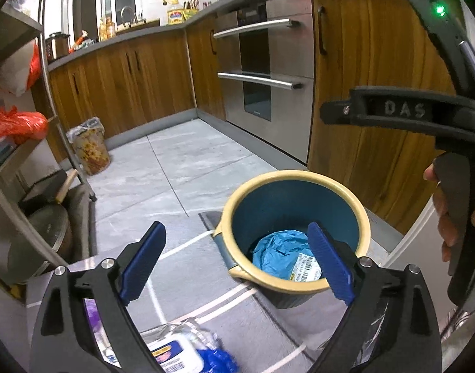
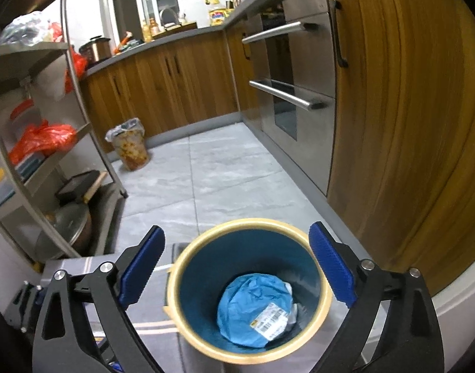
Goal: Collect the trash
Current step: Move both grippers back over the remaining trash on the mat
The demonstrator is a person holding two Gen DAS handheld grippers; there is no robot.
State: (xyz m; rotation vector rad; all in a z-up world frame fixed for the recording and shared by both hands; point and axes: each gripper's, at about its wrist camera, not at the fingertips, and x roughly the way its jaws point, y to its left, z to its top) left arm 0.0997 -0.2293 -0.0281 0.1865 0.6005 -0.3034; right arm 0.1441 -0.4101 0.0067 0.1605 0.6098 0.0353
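Both of your grippers hang spread wide and empty above a blue bin (image 2: 249,298) with a cream rim, which stands upright on a grey striped mat (image 1: 187,283) on the kitchen floor, close to the wooden cabinets (image 1: 371,71) and the steel oven (image 1: 268,71).

The left gripper (image 1: 237,264) sits off to the bin's left side, its right pad overlapping the rim in the picture. The right gripper (image 2: 237,267) is almost directly over the mouth, nothing between its blue pads.

At the bottom of the bin lies a crumpled blue mailing bag (image 2: 253,307) bearing a white barcode label (image 2: 271,317). It is bunched into a rough ball, so it has no clear long axis; the label faces up toward you and runs slantwise across the bundle.

The open mouth pointing straight up is presumably why you hold both tools above it, angled downward: that is how a drop goes cleanly in.

More rubbish seems to remain beneath the left gripper: a white packet (image 1: 175,354) and something blue and crinkled (image 1: 218,362) lie on the mat.
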